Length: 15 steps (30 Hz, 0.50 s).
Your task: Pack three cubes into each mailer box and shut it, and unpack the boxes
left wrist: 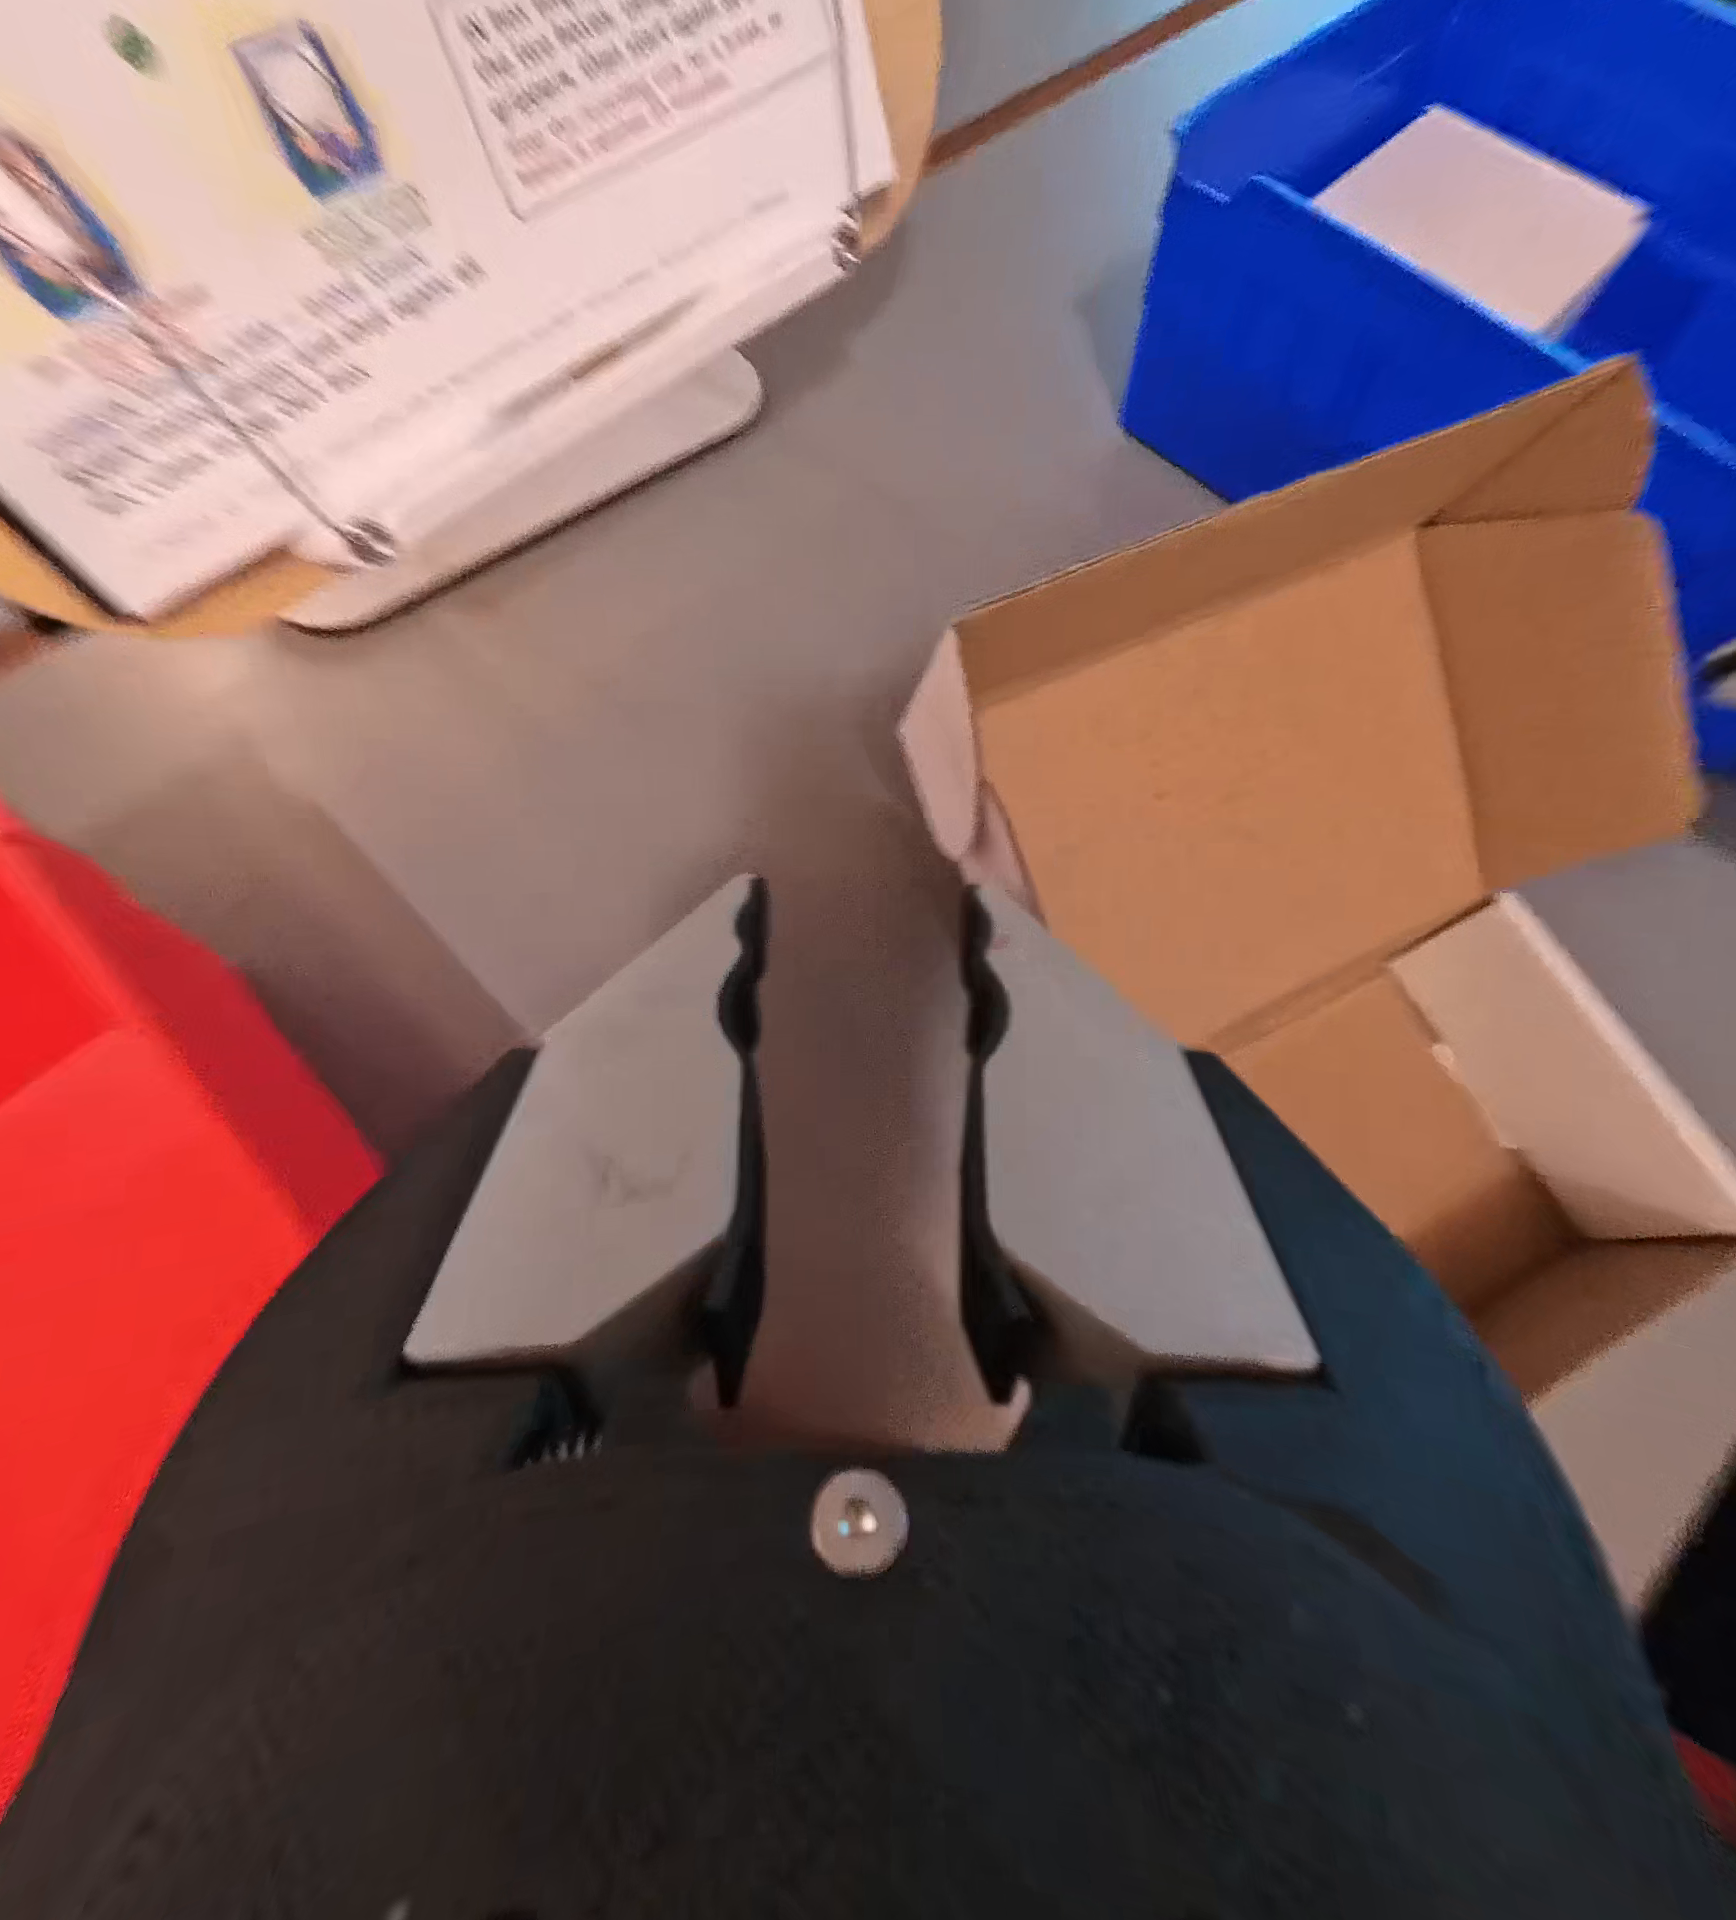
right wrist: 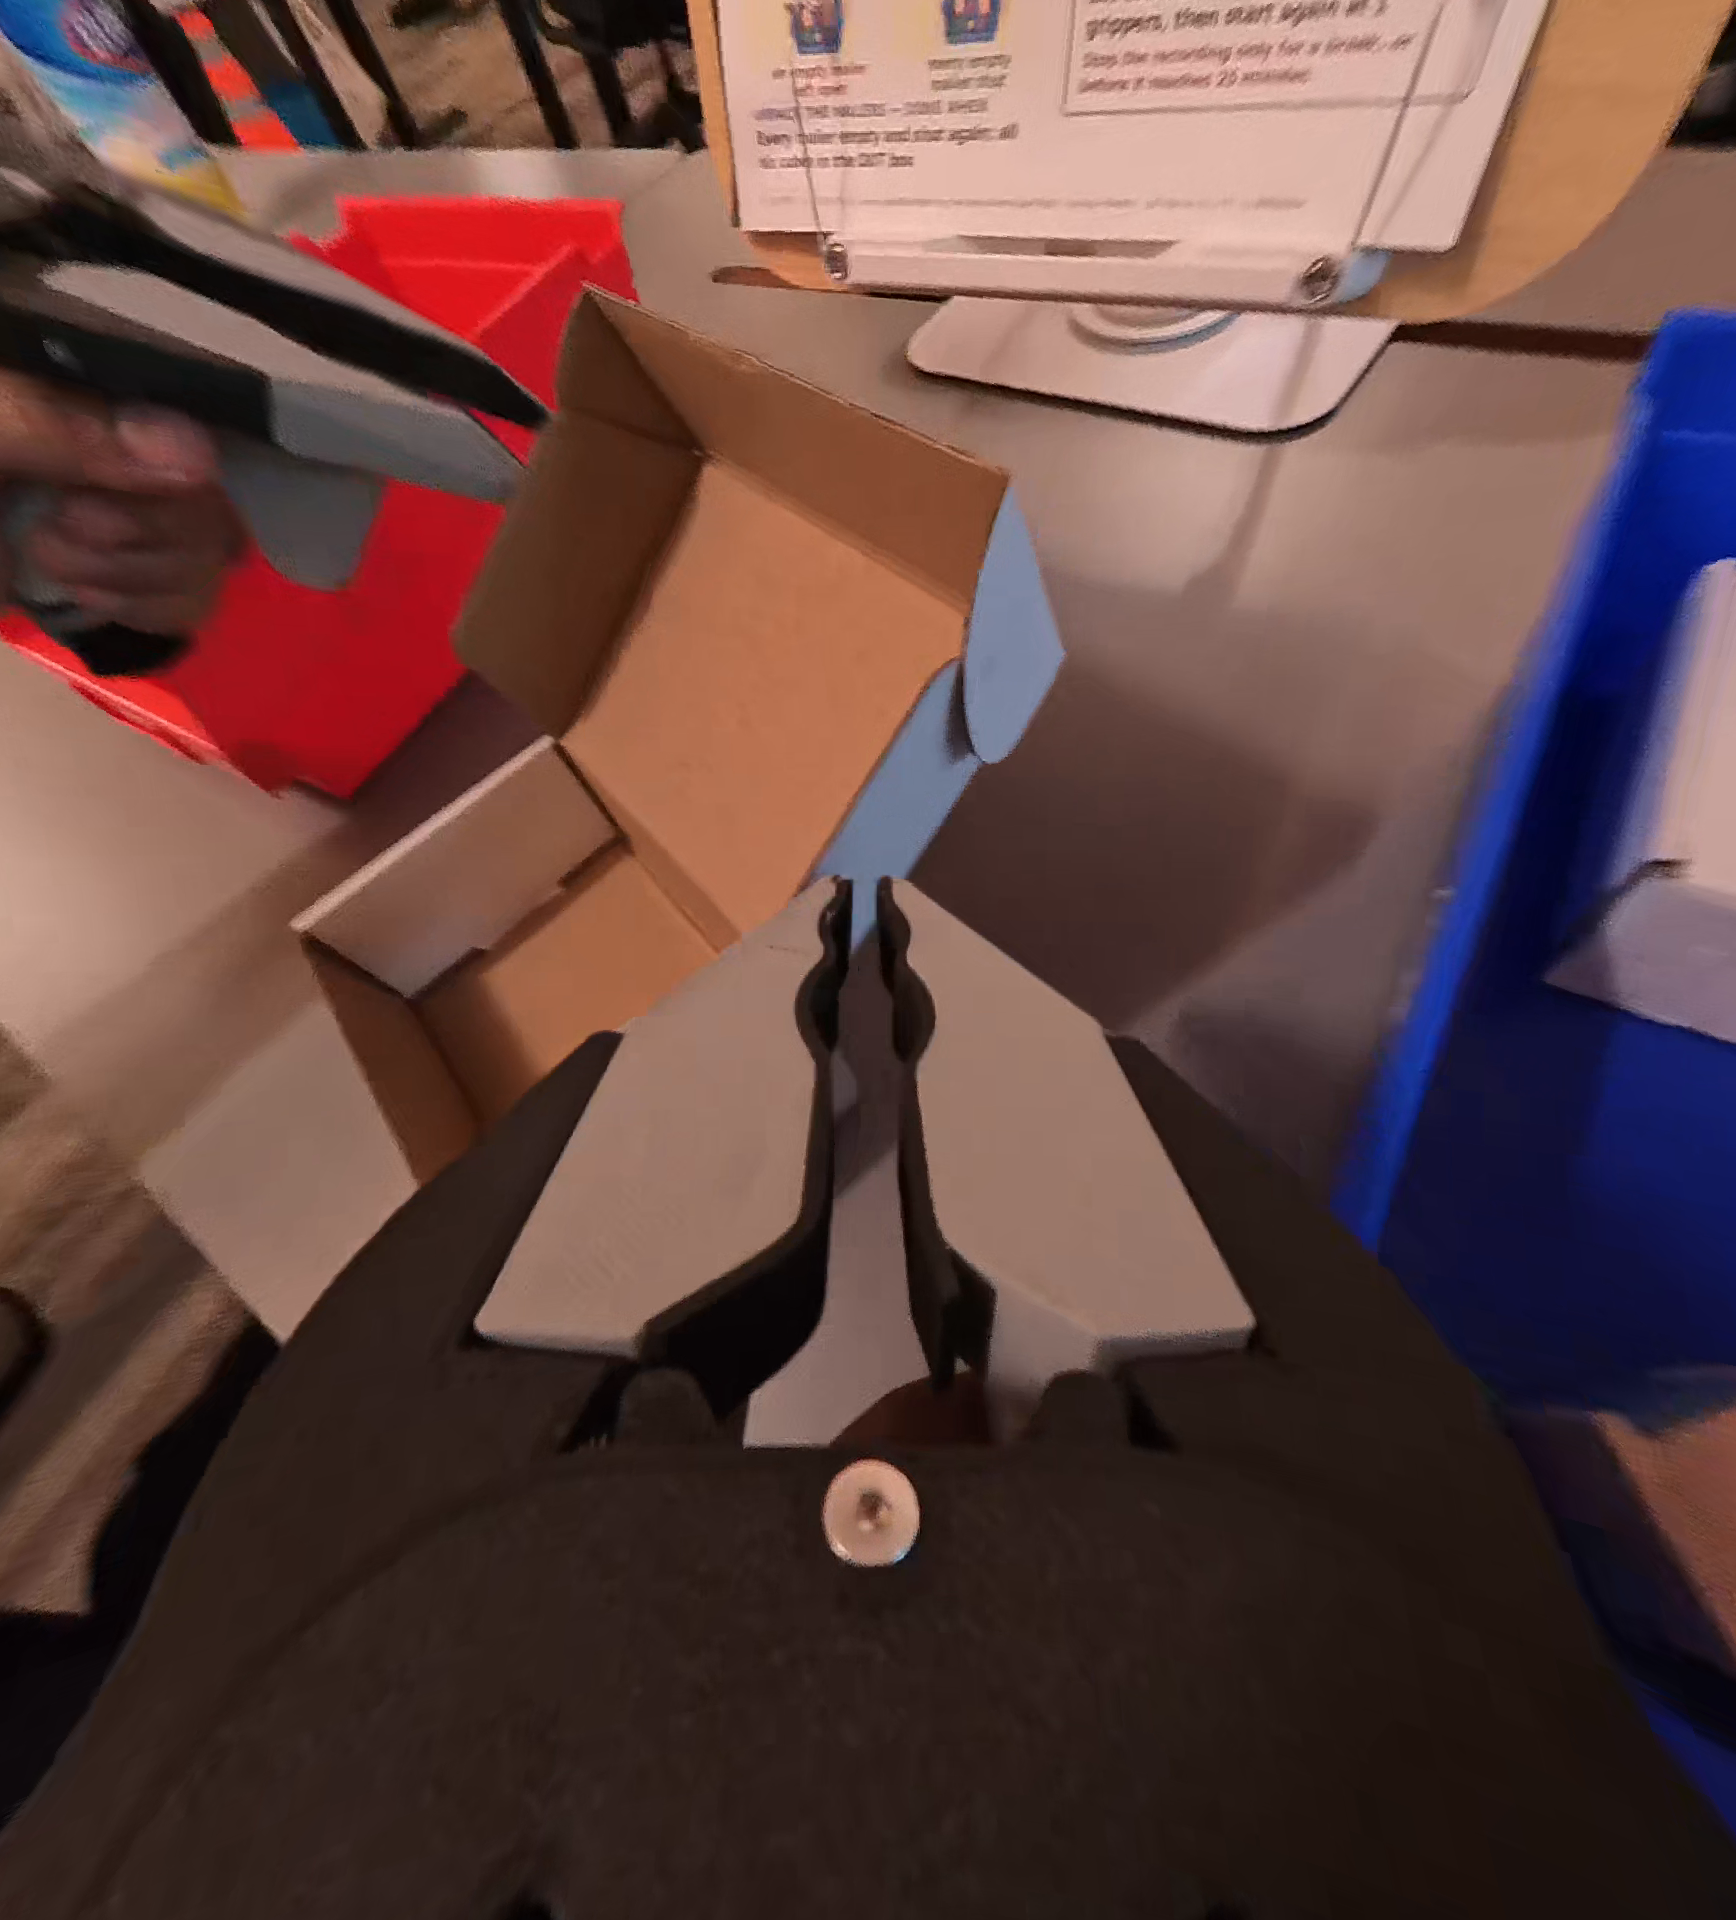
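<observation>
My left gripper (left wrist: 862, 896) hangs with jaws parted and empty over the grey table (left wrist: 573, 727), its right tip just beside the open mailer box (right wrist: 635, 790). My right gripper (right wrist: 864, 891) is nearly closed on the box's side wall — the actual contact is hidden. No cubes show in the box; motion blur smears the red bin (left wrist: 64, 1091) and blue bin (right wrist: 1570, 935).

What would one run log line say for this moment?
mailer: open, no cubes visible | left tongs: open, empty, beside lid | right tongs: nearly shut, grip unclear | red bin left | blue bin right
</observation>
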{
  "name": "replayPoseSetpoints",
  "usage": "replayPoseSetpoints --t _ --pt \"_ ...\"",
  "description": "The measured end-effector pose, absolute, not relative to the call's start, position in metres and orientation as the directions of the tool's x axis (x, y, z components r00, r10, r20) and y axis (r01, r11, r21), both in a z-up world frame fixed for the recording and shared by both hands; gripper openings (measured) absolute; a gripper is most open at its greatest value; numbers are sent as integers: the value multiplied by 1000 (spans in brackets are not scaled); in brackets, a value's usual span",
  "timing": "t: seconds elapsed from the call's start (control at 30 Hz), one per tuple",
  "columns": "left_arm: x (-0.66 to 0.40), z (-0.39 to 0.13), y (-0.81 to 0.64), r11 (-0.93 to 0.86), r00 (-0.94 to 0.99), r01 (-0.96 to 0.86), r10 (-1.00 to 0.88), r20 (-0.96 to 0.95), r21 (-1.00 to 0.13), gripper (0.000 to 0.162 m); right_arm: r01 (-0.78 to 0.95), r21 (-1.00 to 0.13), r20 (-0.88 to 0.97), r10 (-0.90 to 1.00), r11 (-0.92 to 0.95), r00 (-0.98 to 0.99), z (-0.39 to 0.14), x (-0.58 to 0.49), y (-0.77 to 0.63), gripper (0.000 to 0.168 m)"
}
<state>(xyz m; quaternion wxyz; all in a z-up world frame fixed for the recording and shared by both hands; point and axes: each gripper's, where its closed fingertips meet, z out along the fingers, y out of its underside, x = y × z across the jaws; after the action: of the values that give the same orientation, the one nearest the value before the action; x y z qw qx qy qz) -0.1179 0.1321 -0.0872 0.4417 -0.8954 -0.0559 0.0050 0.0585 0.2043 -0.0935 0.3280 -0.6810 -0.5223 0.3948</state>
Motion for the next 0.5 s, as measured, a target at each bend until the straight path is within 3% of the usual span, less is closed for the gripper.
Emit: replayPoseSetpoints --t 0.03,0.07,0.17,0.23,0.33,0.5 --pt "-110 -92 137 -612 988 154 83 130 -776 43 442 -852 -242 960 -280 142 -96 55 203 1" --pt "-106 -96 140 -616 974 215 78 213 -758 35 431 -845 -274 948 -318 163 -100 52 205 0" --pt "-116 -102 146 -585 921 372 137 364 -721 41 390 -844 -309 928 -368 206 -107 49 210 0" --pt "-114 -88 147 -529 896 416 98 434 -739 25 373 -855 -304 931 -361 204 -108 48 208 0" --pt "-113 -76 142 -504 913 382 76 401 -775 20 356 -867 -294 934 -349 201 -103 49 209 2" --pt "-101 -82 135 -580 968 234 64 243 -780 27 353 -877 -272 943 -325 192 -89 49 212 8"
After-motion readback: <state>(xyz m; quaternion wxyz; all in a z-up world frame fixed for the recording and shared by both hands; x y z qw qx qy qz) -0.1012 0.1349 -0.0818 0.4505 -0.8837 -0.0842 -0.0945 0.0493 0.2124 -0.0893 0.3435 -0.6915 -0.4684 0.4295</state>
